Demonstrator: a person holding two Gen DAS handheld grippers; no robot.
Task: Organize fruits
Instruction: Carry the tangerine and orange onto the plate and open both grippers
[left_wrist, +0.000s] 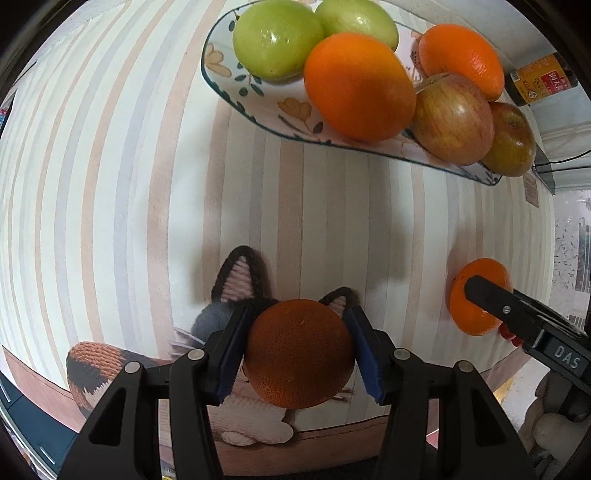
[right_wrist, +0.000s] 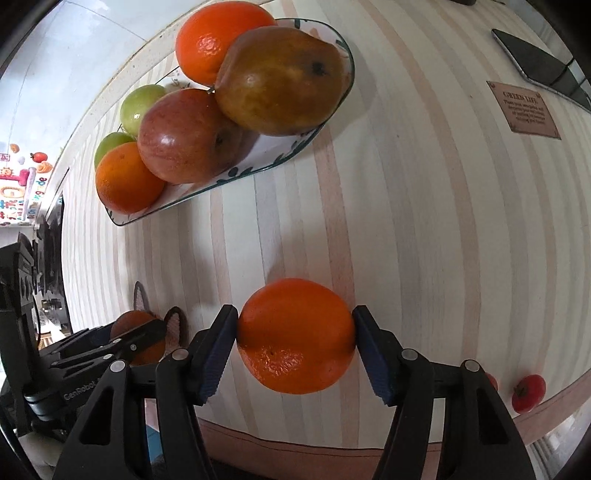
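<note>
A dark, dimpled orange (left_wrist: 298, 353) is sitting between the blue pads of the left gripper (left_wrist: 298, 354), above a knitted cat coaster. A brighter orange (right_wrist: 295, 335) is resting on the striped cloth, with the right gripper's (right_wrist: 295, 350) pads touching its sides. A floral plate (left_wrist: 221, 79) is holding two green fruits, two oranges, a red apple and a brownish pear.

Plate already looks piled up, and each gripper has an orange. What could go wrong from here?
1. The plate already holds six fruits, packed edge to edge. Adding an orange could knock one over the low rim.
2. The right gripper touches its orange only at the pad tips, so it may slip when lifted.
3. The left gripper and its orange sit close beside the right gripper; moving both toward the plate together risks a collision.
</note>
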